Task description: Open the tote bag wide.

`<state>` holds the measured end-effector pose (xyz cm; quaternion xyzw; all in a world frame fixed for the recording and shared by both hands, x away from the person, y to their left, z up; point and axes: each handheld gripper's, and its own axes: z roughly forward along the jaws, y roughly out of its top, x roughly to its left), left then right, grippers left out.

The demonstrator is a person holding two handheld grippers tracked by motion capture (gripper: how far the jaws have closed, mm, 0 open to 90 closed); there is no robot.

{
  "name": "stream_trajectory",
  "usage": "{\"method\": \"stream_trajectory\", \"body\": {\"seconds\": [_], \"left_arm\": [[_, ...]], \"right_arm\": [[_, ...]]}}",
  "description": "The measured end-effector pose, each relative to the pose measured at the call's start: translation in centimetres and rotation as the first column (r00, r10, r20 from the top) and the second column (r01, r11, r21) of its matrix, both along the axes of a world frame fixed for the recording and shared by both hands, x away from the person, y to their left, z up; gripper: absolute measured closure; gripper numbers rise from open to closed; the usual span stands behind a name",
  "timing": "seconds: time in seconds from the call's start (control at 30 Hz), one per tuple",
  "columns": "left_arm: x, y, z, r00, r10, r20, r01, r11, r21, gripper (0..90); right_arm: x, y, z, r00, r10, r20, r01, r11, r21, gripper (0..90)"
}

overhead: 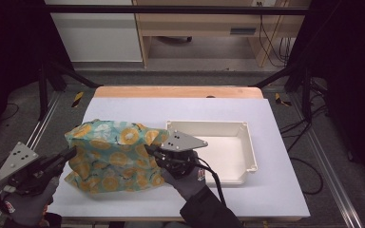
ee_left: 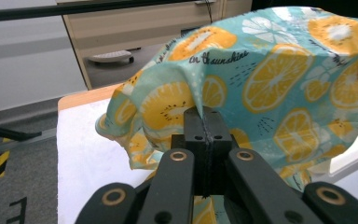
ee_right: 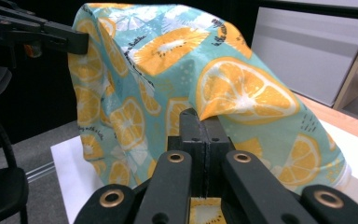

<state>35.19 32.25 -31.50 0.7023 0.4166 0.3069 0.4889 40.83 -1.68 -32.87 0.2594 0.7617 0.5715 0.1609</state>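
Grippers, 2, yours: left gripper [overhead: 70, 153] and right gripper [overhead: 148, 151], each with jaws pressed together on an edge of the cloth [overhead: 111, 154]. Cloth: teal with orange slices, lifted between them above the white table [overhead: 275, 190], just left of the white bin [overhead: 244, 142]. Risk: pulling your hands apart could slip a thin pinch and drop the cloth. Pose: both gloved hands low, grippers pointing inward.

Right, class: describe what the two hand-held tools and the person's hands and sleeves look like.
Each claw, left and right, is black with two flat jaws, brass-coloured pivot rings and a grey three-cornered plate dotted with holes. A black cable trails from the right one. The person wears grey gloves with a red-and-white mark and a dark sleeve.
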Motion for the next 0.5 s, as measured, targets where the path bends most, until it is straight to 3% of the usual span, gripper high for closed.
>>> {"method": "stream_trajectory", "body": {"seconds": [0.27, 0.5], "left_arm": [[-0.4, -0.2, -1.4, 0.9997, -0.017, -0.018, 0.017, 0.9999, 0.000, 89.9], [-0.4, -0.2, -2.9, 0.9990, -0.011, -0.044, 0.012, 0.9998, 0.014, 89.9]], "right_arm": [[-0.5, 0.3, -1.2, 0.9995, 0.018, -0.025, -0.018, 0.9998, -0.002, 90.0], [-0.3, 1.0, -3.4, 0.9976, 0.016, -0.068, -0.016, 0.9999, -0.002, 90.0]]}}
